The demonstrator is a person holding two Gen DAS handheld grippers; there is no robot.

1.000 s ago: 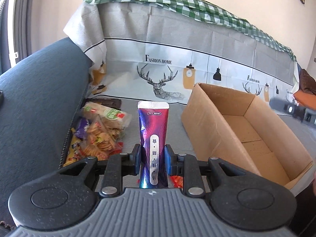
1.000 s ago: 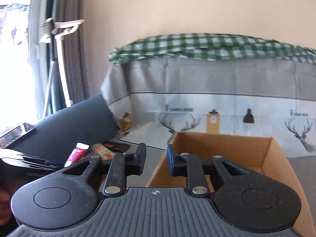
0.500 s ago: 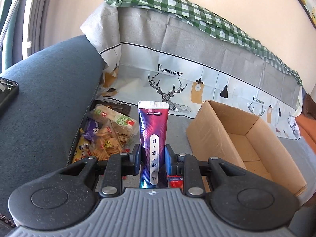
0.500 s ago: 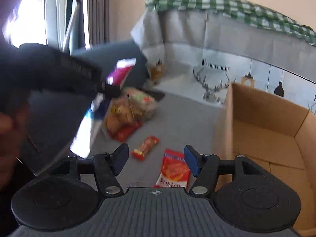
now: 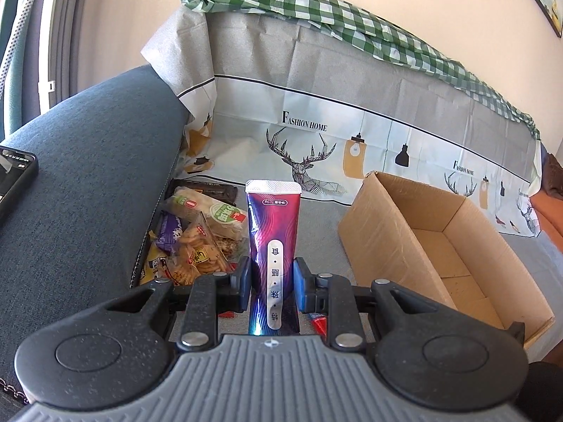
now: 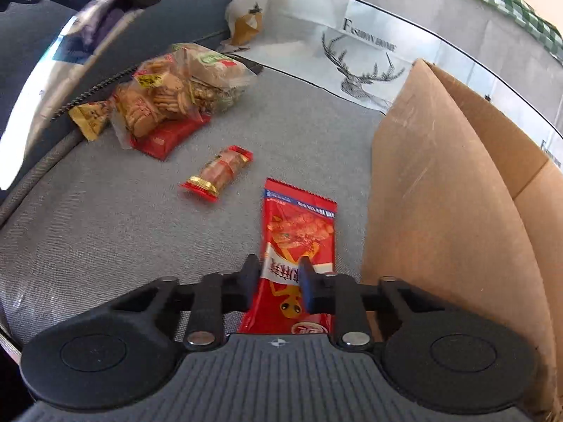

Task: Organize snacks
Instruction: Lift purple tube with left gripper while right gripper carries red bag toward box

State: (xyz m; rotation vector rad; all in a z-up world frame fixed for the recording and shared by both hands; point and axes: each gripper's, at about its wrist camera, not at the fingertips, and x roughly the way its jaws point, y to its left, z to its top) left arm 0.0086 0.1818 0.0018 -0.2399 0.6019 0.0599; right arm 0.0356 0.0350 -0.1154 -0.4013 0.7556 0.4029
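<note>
My left gripper [image 5: 271,281] is shut on a purple and blue pouch [image 5: 272,218], held upright above the grey sofa seat. My right gripper [image 6: 278,274] points down at the seat and is shut on a flat red snack packet [image 6: 299,225], which lies beside the open cardboard box [image 6: 440,211]. A small red and gold snack [image 6: 220,172] lies loose to the left of the packet. A pile of biscuit and cracker bags [image 6: 176,88] rests against the sofa arm. The left wrist view shows this pile [image 5: 200,232] left of the pouch and the box [image 5: 387,228] to the right.
The dark blue sofa arm [image 5: 88,176] borders the pile on the left, with a phone [image 5: 14,179] lying on it. A deer-print cloth [image 5: 316,147] covers the sofa back, under a green checked cloth [image 5: 316,10]. The box interior holds no snacks that I can see.
My right gripper swung down from facing the sofa back to the seat, opened wide on the way, and closed on the red packet. The left gripper kept its hold and barely moved.
</note>
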